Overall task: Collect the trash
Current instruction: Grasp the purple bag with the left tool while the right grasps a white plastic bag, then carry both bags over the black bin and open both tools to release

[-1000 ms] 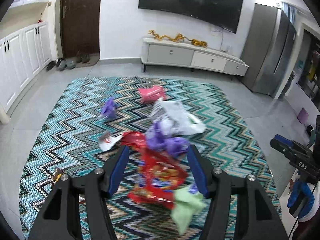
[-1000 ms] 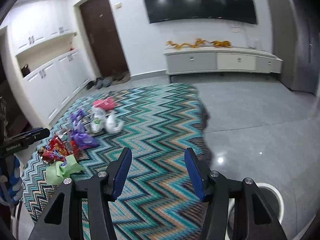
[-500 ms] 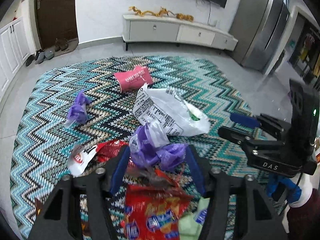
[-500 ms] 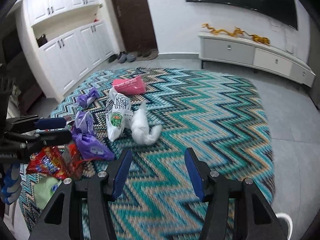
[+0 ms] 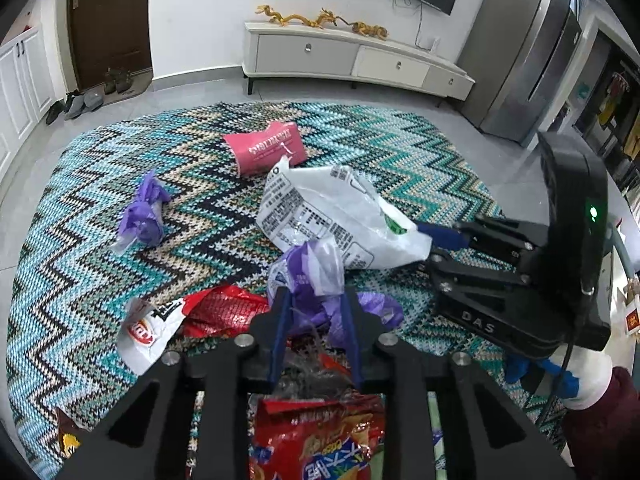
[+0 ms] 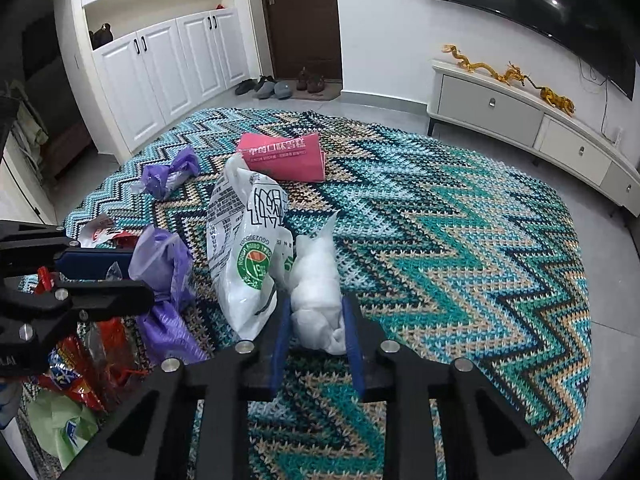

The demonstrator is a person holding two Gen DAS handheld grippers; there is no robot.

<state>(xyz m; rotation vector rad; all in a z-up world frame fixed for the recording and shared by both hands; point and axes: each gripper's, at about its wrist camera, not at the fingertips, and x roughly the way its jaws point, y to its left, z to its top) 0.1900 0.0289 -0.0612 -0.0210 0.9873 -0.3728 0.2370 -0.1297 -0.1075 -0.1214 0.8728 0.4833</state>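
Trash lies scattered on a zigzag rug [image 5: 192,216]. My left gripper [image 5: 314,308] is shut on a crumpled purple plastic bag [image 5: 310,276], also in the right wrist view [image 6: 160,268]. My right gripper [image 6: 316,320] is shut on the knotted white end [image 6: 316,280] of a printed white plastic bag [image 6: 248,248], which also shows in the left wrist view [image 5: 336,212]. A red snack packet [image 5: 320,440] lies under my left gripper. A pink box [image 5: 266,148], a second purple wrapper [image 5: 144,216] and a red-white wrapper [image 5: 180,316] lie further out.
A green wrapper [image 6: 60,428] lies at the rug's near-left corner. A white TV cabinet [image 5: 352,64] stands beyond the rug. White cupboards [image 6: 160,72] and shoes [image 6: 276,86] by a brown door [image 6: 304,16] are at the left. A steel fridge [image 5: 528,64] stands at the right.
Both grippers moved forward and down to the trash and closed: the left onto the purple bag, the right onto the white bag's knotted end. Both were open earlier.
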